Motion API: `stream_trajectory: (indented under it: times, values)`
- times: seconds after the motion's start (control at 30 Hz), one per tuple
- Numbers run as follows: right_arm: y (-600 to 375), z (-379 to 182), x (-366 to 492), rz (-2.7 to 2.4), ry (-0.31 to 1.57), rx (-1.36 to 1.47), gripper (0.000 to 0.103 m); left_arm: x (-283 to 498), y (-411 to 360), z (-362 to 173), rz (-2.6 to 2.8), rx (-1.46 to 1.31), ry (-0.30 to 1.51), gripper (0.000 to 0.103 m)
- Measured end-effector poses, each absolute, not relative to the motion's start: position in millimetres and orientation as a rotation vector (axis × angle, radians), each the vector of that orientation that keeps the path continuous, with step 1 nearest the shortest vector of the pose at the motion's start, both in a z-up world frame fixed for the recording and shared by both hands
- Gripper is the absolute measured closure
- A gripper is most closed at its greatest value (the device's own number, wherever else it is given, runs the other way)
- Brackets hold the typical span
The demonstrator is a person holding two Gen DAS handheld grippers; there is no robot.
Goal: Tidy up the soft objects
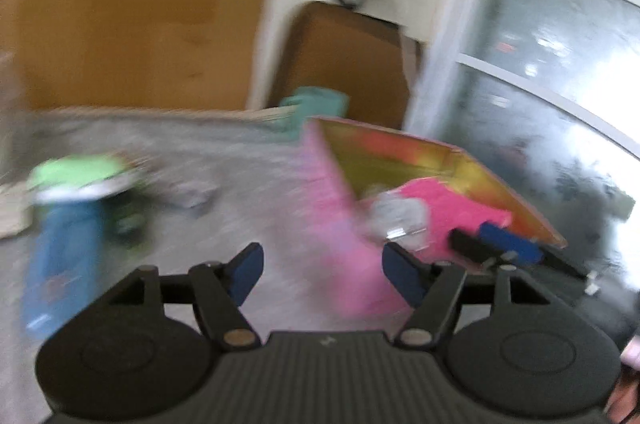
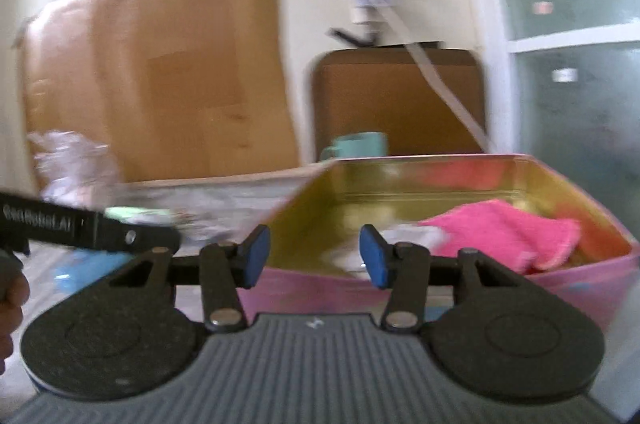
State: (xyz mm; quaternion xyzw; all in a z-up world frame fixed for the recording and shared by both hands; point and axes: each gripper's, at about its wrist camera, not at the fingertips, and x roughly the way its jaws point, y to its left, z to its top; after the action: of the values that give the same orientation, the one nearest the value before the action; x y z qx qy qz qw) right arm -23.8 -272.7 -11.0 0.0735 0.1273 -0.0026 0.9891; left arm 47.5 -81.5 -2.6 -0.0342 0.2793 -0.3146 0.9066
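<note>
Grippers both empty and spread wide, left gripper (image 1: 322,270) over the grey surface (image 1: 224,160), right gripper (image 2: 314,256) at the pink tin (image 2: 400,278) already holding a pink cloth (image 2: 508,228); next, I'd guess, fetch the green-and-blue soft bundle (image 1: 68,220).

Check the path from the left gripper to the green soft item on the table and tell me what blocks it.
Nothing visible blocks it. The left gripper is open and empty; the green item lies ahead to its left on the grey table. The pink box sits off to the right. The picture is blurred.
</note>
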Motion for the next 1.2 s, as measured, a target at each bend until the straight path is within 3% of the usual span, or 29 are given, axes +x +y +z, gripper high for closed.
stream_trajectory:
  times: [0.33,0.67,0.7,0.77,0.93,1.2]
  values:
    - [-179.7,-8.4,54.9,0.325,0.439,0.189,0.054,51.1,59.3,-43.2,-0.22,-0.001,0.543,0.033]
    - [-172.0,-42.4,218.0,0.239,0.721,0.823,0.052,64.9,95.6,-53.6,-0.257,-0.167,0.534,0.034]
    - [-169.1,-48.4,229.2,0.249,0.748,0.863,0.053,64.7,100.1,-54.5,-0.26,-0.181,0.535,0.033]
    - [-159.4,-56.0,244.7,0.266,0.809,0.876,0.076,64.4,103.5,-55.7,-0.265,-0.211,0.542,0.033]
    - [-151.0,-34.0,202.7,0.296,0.754,0.741,0.093,68.2,108.5,-57.7,-0.273,-0.252,0.559,0.033]
    - [-205.5,-16.4,41.1,0.276,0.663,0.598,0.095,61.7,103.8,-54.0,-0.314,-0.225,0.529,0.031]
